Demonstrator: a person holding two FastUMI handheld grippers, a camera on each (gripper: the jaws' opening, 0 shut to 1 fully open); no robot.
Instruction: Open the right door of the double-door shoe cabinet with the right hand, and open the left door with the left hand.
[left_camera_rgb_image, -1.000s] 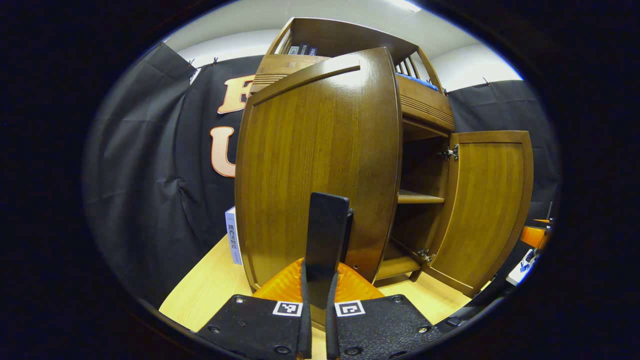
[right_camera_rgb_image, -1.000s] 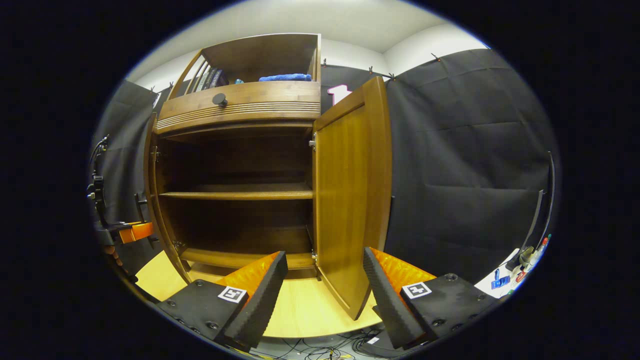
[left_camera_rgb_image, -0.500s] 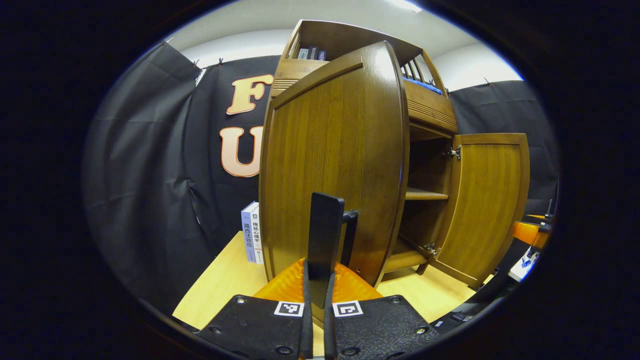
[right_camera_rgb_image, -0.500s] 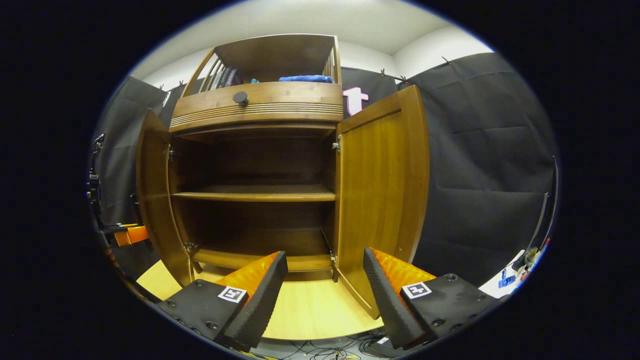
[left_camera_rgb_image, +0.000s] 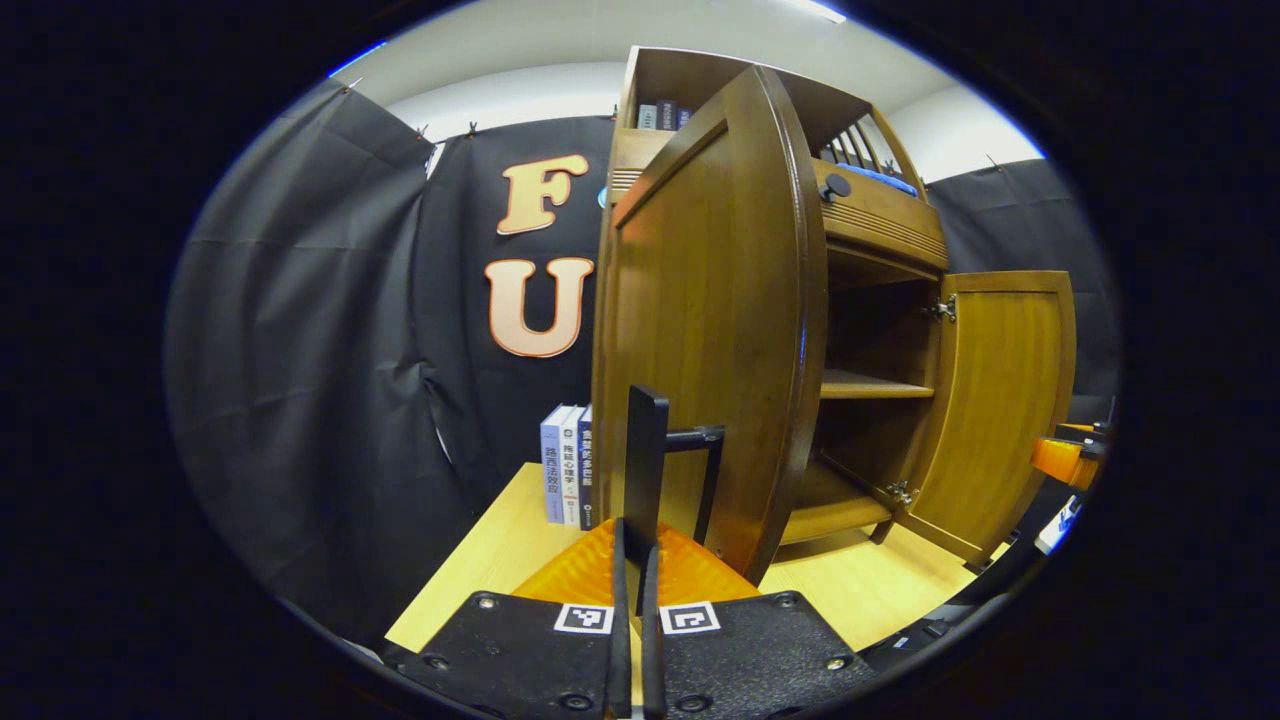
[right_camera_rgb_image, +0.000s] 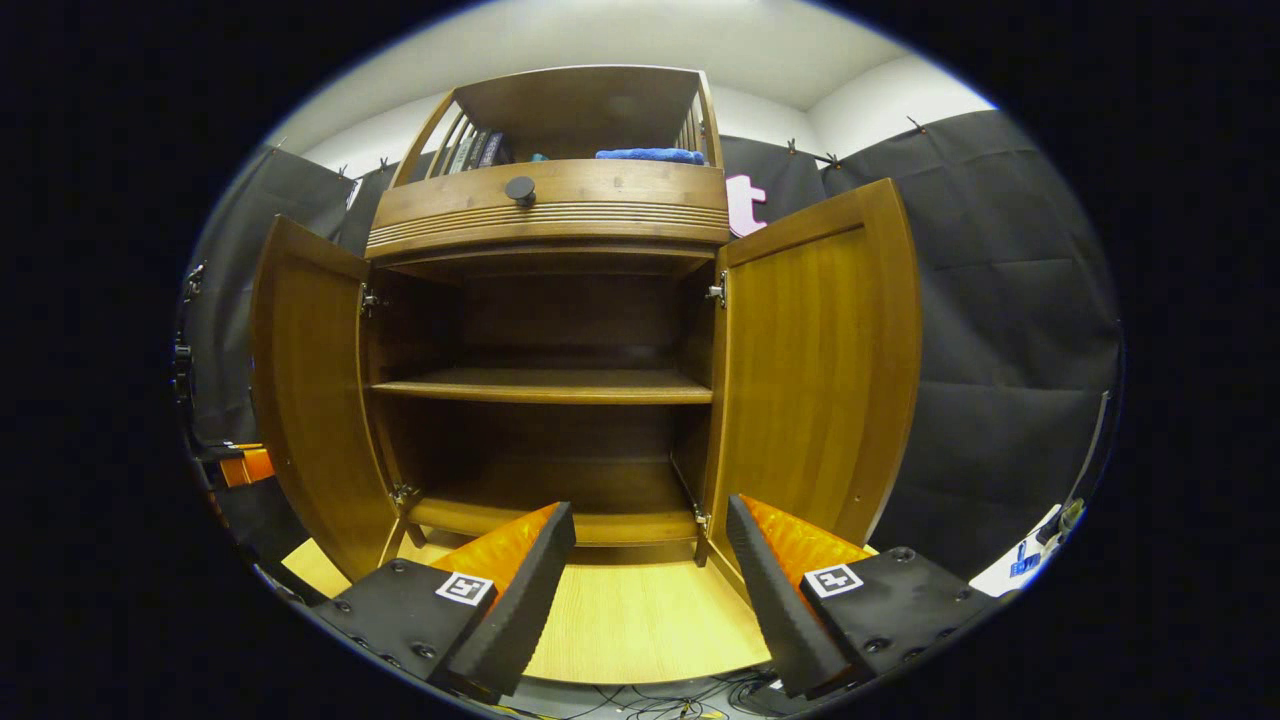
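We see a light wooden table (right_camera_rgb_image: 640, 625). The shoe cabinet (right_camera_rgb_image: 560, 210) stands on it. Beside the cabinet, a few books (left_camera_rgb_image: 566, 465) stand upright.

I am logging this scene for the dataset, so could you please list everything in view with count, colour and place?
shoe cabinet: one, brown wood, on the table.
left door: one, brown, swung open.
right door: one, brown, swung open.
door handle: one, dark, on the left door's front.
inner shelf: one, brown, bare.
drawer knob: one, dark, on the drawer above the doors.
blue cloth: one, in the top rack.
books: a few, upright left of the cabinet; more in the top rack.
table: one, light wood.
left gripper: one, shut, beside the door handle.
right gripper: one, open, before the cabinet.
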